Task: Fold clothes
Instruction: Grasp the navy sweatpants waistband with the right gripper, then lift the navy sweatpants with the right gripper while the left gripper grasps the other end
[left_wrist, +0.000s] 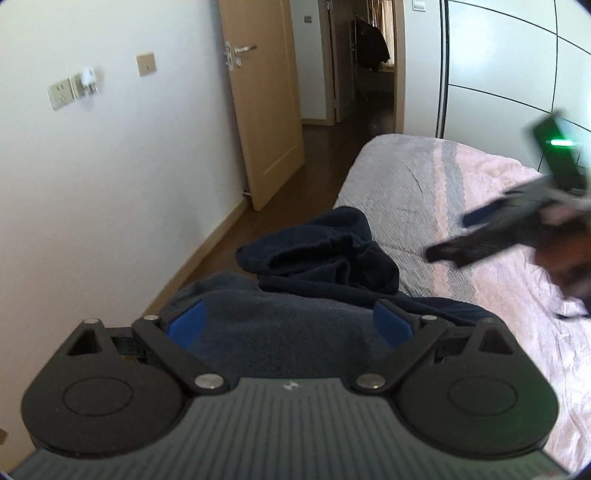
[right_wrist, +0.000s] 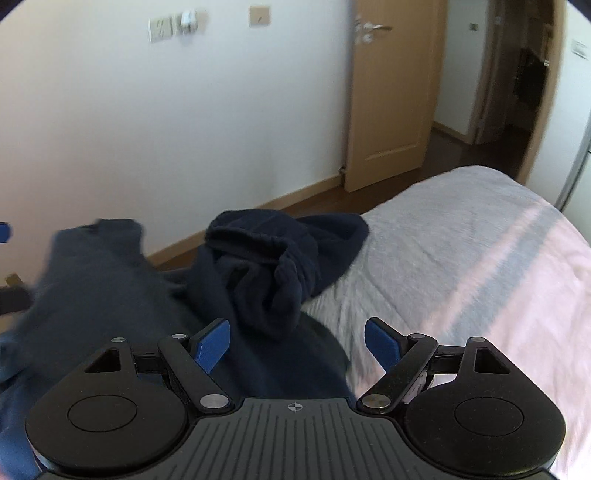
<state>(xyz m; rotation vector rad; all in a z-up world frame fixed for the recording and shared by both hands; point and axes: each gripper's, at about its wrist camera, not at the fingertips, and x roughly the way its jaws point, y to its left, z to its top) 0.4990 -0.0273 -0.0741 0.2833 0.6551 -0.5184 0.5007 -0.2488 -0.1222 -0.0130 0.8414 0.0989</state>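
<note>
Left gripper (left_wrist: 288, 325): I am holding it low over the navy garment (left_wrist: 325, 266), jaws spread wide, blue pads (left_wrist: 184, 326) sitting apart with cloth showing between them; nothing is being pinched. Right gripper (right_wrist: 297, 343): I am holding it likewise released, its pads (right_wrist: 214, 343) standing well apart above the same cloth, gripping nothing; in the left view it is showing blurred over the bed's right side, with a green light glowing on its body. Garment: one dark navy fleece piece, lying bunched at the bed's (left_wrist: 424, 192) left edge, near the foot corner; an elastic-gathered opening (right_wrist: 266, 240) is facing up in the crumpled heap, and a flatter stretch is running toward me under both tools. A further part of the cloth is appearing raised and blurred at the left of the right view; I cannot tell what is lifting it. Bed: covered in a pale pink and grey spread, creased, its far end rounded. Surroundings: a white wall (left_wrist: 110, 166) with sockets (left_wrist: 61, 96) running along the bed's left side, a wooden door (left_wrist: 266, 103) standing open beyond the foot, a dark floor (left_wrist: 295, 199) between wall and bed.
</note>
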